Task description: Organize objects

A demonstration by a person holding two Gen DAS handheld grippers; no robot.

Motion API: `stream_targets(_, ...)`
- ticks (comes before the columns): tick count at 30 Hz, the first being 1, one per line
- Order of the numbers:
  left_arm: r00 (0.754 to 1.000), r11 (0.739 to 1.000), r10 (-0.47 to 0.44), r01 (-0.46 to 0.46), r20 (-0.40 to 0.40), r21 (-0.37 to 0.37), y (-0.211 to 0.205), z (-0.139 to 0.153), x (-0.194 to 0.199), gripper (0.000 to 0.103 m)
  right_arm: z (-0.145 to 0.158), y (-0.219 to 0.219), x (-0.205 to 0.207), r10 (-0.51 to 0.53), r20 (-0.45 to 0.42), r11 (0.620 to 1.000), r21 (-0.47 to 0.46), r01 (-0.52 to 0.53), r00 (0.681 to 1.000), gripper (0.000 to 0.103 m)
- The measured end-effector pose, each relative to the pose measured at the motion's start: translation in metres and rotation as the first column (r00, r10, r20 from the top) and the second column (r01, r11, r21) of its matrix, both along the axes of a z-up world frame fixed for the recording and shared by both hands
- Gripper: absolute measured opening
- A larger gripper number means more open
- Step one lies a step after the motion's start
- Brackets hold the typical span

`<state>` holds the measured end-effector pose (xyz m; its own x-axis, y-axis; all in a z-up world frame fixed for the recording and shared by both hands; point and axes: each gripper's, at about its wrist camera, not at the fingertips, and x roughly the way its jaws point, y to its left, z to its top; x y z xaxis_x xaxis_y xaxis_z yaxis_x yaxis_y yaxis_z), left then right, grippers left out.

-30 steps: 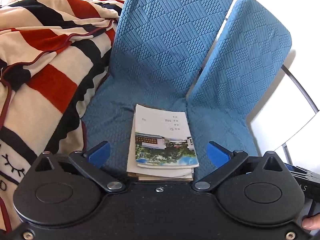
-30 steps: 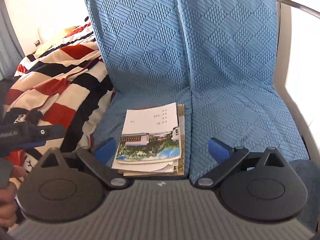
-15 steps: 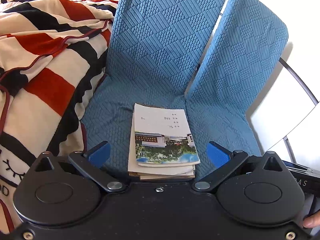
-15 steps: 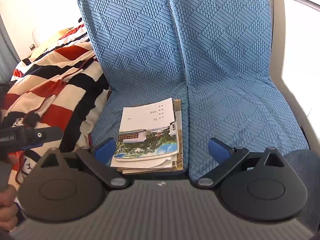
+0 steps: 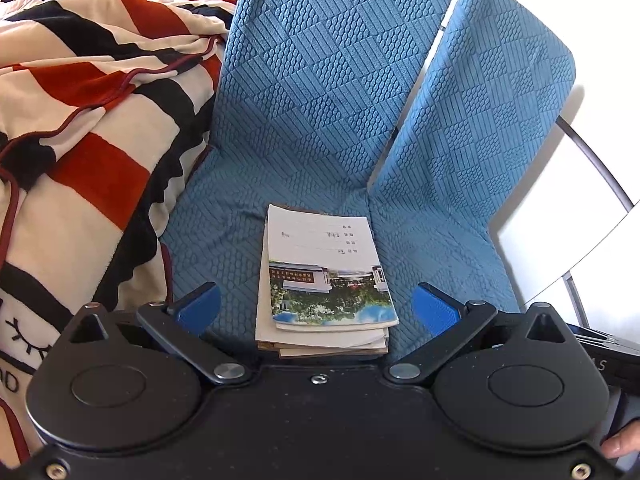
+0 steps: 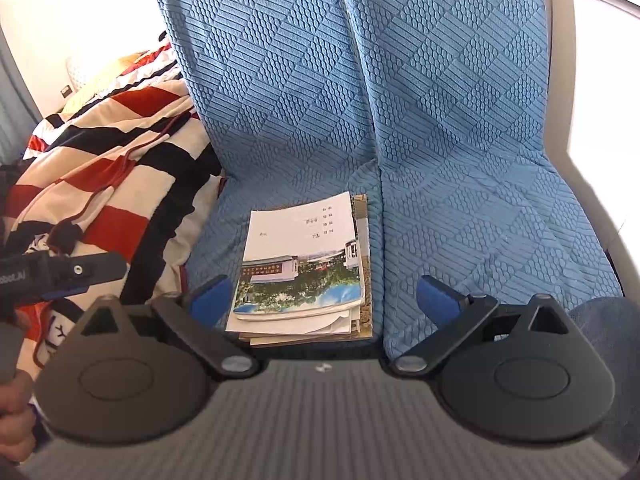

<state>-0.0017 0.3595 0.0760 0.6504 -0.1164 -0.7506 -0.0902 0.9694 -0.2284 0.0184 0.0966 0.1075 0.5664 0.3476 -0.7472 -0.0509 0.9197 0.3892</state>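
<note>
Booklet stack [image 5: 326, 280] [image 6: 304, 268] on blue seat [image 5: 224, 220], centred ahead between spread jaws of left gripper [image 5: 316, 306] and right gripper [image 6: 324, 296], untouched; both farther back than 1.0 s ago.

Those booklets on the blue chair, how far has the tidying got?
Barely begun, by the look of it. Done: nothing shows as moved; the stack of booklets lies unevenly on the blue chair cushion. In hand: nothing; the left claw and right claw are both open, short of the stack. Left: gripping and placing the booklets.
</note>
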Motion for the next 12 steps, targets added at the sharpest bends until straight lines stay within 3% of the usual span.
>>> stream_targets(12, 1.000, 1.000, -0.008, 0.008, 0.010, 0.013, -0.0009, 0.0014, 0.0015, 0.102, 0.0047, 0.0048, 0.0036, 0.015, 0.022, 1.000, 0.009, -0.015, 1.000, 0.100)
